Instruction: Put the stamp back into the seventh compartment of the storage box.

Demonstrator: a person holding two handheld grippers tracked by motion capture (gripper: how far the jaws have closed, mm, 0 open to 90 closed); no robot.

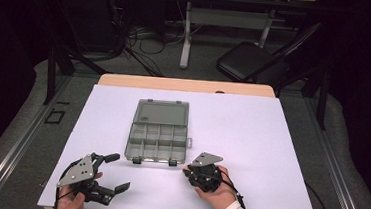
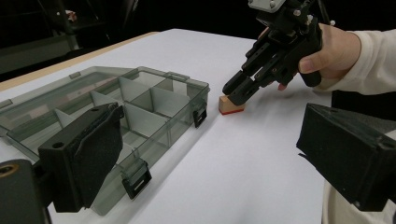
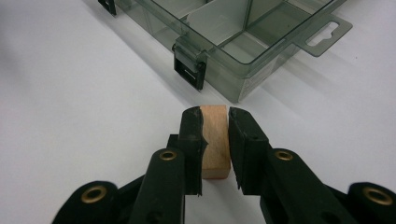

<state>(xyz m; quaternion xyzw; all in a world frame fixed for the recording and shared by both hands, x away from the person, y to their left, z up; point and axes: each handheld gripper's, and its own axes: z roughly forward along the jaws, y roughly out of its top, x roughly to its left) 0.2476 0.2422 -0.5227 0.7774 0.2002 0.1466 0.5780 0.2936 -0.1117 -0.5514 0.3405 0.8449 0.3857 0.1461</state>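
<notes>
In my right gripper view the right gripper point(image 3: 215, 140) sits at the bottom centre with its jaws narrowed onto a small wooden block point(image 3: 215, 140), one jaw against each side face, the block resting on the white table sheet point(image 3: 70, 93). Just above it in that frame the corner of the clear smoky compartment box point(image 3: 243, 42) stands in the way, a black latch point(image 3: 189, 67) facing me and a hang tab point(image 3: 327, 35) jutting toward the upper right. In the left gripper view the block point(image 2: 229, 105) shows a red bottom edge and lies just beside the box point(image 2: 116, 112), not touching it, right of centre. My left gripper point(image 1: 113, 171) hangs at the lower left of the high view with its jaws spread wide and nothing between them, apart from the box. In the upper part of the high view I see a folding chair point(image 1: 257, 60), loose cables point(image 1: 143, 41) on the floor and another table's legs point(image 1: 186, 34).
</notes>
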